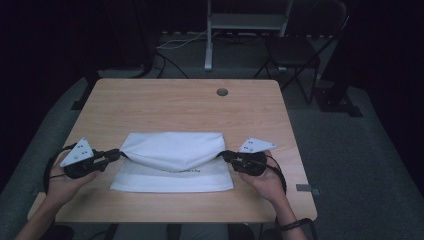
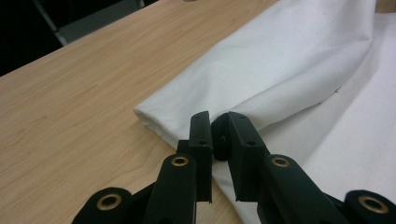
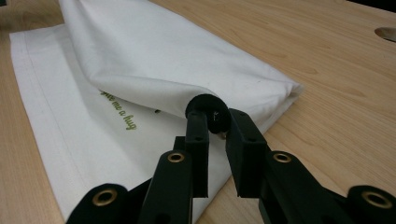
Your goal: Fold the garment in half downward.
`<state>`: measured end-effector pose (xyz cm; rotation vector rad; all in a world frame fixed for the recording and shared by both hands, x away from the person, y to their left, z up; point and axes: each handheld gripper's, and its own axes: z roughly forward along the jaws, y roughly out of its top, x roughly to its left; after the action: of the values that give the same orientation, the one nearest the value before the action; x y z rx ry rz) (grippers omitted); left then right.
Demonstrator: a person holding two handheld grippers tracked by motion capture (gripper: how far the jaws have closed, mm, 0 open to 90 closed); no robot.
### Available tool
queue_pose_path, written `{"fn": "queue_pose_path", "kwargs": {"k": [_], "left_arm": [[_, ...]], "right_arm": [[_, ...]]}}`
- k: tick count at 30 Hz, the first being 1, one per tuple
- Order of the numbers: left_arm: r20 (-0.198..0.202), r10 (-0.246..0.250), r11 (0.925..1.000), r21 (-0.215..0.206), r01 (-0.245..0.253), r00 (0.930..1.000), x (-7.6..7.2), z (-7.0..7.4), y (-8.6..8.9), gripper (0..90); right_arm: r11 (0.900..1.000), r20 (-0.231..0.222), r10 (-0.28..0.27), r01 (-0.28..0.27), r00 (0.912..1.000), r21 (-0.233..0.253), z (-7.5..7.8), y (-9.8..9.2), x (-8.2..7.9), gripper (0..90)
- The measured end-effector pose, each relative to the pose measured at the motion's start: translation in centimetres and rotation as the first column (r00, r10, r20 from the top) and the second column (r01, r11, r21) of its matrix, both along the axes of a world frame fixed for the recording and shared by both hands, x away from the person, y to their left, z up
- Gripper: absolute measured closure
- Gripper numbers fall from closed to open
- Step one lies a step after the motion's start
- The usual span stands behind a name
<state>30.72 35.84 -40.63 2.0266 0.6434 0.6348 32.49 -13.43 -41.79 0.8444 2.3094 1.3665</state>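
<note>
A white cloth (image 1: 172,150) with small green lettering lies on the near half of the wooden table (image 1: 175,102), and its far part is folded over toward me. My left gripper (image 1: 118,153) is shut on the fold's left corner, pinching a black bit of the cloth (image 2: 280,60) between its jaws (image 2: 218,122). My right gripper (image 1: 223,155) is shut the same way on the right corner of the cloth (image 3: 154,51), with a black rounded piece held at its tips (image 3: 215,116). The held layer sags between both grippers above the flat lower layer.
A round cable hole (image 1: 222,92) sits near the table's far edge, also visible as the hole (image 3: 385,32) in the right gripper view. Behind the table stand a dark folding chair (image 1: 292,50) and a metal frame (image 1: 245,22). Bare wood lies beyond the cloth.
</note>
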Motion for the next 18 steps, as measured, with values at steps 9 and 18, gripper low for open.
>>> {"fn": "queue_pose_path", "kwargs": {"k": [9,18], "left_arm": [[0.005,-0.007,1.0,-0.004,0.007,1.0,-0.7,0.1,0.1,80.4],[-0.002,-0.015,0.9999,-0.005,0.015,0.9999,-1.3,-0.3,0.1,80.4]], "right_arm": [[1.0,0.0,0.007,-0.007,1.0,0.014,0.1,-0.4,-0.8,79.1],[1.0,0.001,0.013,-0.013,0.9999,0.005,0.0,-0.4,-1.3,79.1]]}}
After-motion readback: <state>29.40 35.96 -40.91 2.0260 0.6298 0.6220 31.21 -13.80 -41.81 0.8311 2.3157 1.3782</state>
